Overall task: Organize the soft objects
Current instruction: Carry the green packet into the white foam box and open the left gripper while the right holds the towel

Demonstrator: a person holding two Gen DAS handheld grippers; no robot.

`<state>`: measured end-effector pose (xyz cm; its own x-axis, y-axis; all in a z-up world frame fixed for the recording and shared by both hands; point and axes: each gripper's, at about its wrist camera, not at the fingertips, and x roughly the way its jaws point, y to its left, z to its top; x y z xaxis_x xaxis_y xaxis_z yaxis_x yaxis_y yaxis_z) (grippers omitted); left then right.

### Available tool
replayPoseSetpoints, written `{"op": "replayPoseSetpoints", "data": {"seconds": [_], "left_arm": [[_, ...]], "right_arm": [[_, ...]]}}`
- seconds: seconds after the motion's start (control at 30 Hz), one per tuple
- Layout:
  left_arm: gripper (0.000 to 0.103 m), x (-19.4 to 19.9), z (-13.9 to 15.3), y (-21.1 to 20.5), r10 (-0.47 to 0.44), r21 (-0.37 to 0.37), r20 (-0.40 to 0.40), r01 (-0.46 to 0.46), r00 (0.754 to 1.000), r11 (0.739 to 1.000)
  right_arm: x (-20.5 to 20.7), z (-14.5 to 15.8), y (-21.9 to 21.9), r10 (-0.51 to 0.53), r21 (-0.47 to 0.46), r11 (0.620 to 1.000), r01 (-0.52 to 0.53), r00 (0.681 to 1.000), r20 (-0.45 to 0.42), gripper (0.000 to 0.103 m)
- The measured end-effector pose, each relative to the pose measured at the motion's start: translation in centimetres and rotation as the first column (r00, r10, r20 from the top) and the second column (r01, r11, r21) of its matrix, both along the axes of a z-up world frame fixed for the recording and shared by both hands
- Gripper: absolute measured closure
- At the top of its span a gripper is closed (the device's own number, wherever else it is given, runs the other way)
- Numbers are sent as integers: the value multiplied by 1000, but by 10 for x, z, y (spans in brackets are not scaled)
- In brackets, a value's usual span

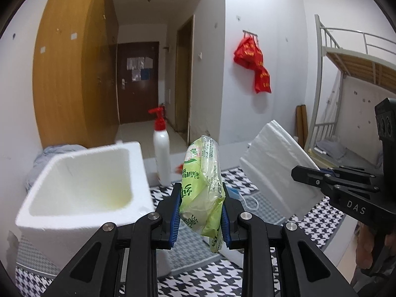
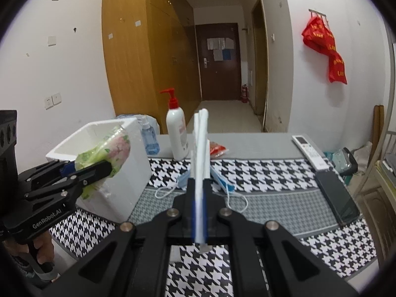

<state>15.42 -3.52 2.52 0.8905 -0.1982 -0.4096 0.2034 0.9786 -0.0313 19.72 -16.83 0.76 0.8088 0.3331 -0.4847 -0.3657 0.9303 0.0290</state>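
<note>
Over houndstooth surface (image 2: 272, 173), dorm room: both hand-held grippers loaded.
Left hand-held gripper (image 1: 200, 212) clamps green tissue pack (image 1: 201, 188) beside foam box (image 1: 81, 188); right hand-held gripper (image 2: 199, 205) pinches white foam lid (image 2: 201, 163).

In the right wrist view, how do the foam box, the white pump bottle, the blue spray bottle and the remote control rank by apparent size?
Largest to smallest, as they look:
1. foam box
2. white pump bottle
3. remote control and blue spray bottle: look alike, so unranked; the box partly hides the spray bottle.

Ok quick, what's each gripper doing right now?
Left gripper: closed on the green tissue pack.
Right gripper: closed on the white foam lid.
</note>
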Motion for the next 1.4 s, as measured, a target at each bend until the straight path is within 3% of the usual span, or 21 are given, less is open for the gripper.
{"op": "replayPoseSetpoints", "data": {"seconds": [0.5, 1.4], "left_arm": [[74, -10, 24, 34, 94, -5, 86, -94, 992, 996], [74, -2, 29, 85, 229, -24, 59, -228, 972, 973]], "right_arm": [[2, 26, 28, 73, 28, 997, -75, 995, 73, 97], [15, 39, 88, 243, 35, 968, -248, 965, 98, 96]]}}
